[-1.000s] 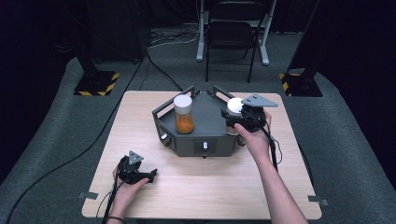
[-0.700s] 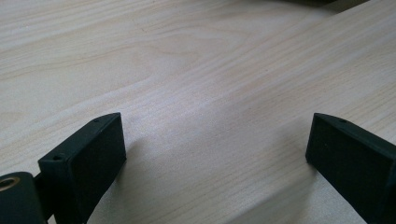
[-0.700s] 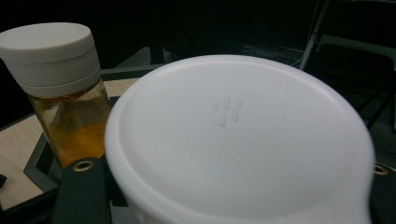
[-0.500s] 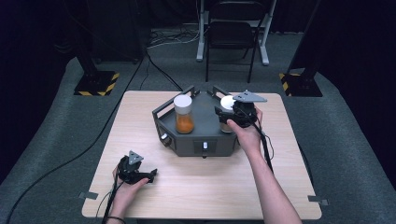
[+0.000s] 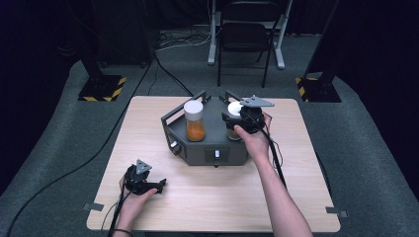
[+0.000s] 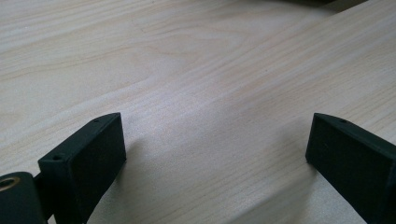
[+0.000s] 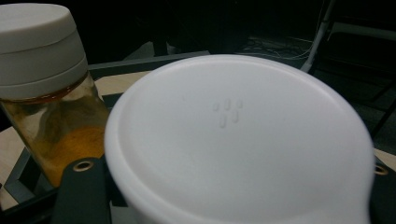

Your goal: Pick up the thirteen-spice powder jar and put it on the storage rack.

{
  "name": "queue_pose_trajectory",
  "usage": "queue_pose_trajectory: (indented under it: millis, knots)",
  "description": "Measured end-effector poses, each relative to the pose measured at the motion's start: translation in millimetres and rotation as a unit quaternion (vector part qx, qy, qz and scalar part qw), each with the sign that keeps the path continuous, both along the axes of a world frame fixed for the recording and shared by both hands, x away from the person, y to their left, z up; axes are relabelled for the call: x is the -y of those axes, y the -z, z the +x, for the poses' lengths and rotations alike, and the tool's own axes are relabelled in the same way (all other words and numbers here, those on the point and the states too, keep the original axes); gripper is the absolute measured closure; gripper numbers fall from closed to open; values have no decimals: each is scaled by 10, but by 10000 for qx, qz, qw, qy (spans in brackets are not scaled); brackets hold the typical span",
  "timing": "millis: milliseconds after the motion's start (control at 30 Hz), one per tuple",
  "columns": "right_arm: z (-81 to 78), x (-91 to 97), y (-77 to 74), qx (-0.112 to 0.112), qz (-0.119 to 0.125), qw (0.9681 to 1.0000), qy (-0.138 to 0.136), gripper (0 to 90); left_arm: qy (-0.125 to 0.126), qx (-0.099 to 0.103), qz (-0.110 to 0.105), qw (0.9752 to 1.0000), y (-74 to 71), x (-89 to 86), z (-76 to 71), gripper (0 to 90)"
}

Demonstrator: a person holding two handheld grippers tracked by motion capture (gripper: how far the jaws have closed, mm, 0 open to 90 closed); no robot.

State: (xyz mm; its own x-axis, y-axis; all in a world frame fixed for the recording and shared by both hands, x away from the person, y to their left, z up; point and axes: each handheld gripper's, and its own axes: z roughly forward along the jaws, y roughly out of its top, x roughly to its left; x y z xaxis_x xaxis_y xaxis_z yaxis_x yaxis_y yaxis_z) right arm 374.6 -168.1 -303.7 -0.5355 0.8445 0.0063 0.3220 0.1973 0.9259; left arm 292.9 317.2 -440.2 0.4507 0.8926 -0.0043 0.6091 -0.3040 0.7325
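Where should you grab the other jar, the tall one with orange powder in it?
Probably by the white lid of the tall jar, coming from the person's side. It stands upright on the grey tray, and its lid sticks up clear above the rim.

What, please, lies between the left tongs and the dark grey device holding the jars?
Bare wooden table, as the high view shows: the left tongs rest near the front edge, apart from the device.
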Motion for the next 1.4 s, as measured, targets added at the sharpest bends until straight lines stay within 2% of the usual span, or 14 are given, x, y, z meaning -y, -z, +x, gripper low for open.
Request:
queue_pose_trajectory:
  millis: [233, 500, 633, 733, 967, 1000, 1133, 1400]
  knots:
    - [40, -30, 12, -51, -1, 10000, -17, 294, 6, -2, 2, 10000, -1, -1, 2, 45]
    - [23, -37, 11, -6, -77, 10000, -31, 293, 11, -1, 1, 10000, 0, -2, 4, 45]
    - [-6, -21, 5, 43, -19, 10000, 13, 238, 11, -1, 1, 10000, 0, -2, 5, 45]
    - [-42, 23, -26, 93, 95, 9999, 6, 195, 10, 0, 0, 10000, 0, -2, 4, 45]
    - [-102, 140, -113, 64, 171, 9998, 82, 101, 10, -1, 0, 10000, 0, -2, 4, 45]
    - [-91, 222, -139, -33, 264, 9996, -35, 84, 9, 0, -1, 10000, 0, -1, 4, 45]
    - [-134, 327, -154, -33, 299, 9995, -134, 77, 8, 1, 1, 10000, 0, -1, 3, 45]
    - [-271, 492, -139, 0, 310, 9994, -131, 64, 8, 0, 2, 10000, 0, -1, 4, 45]
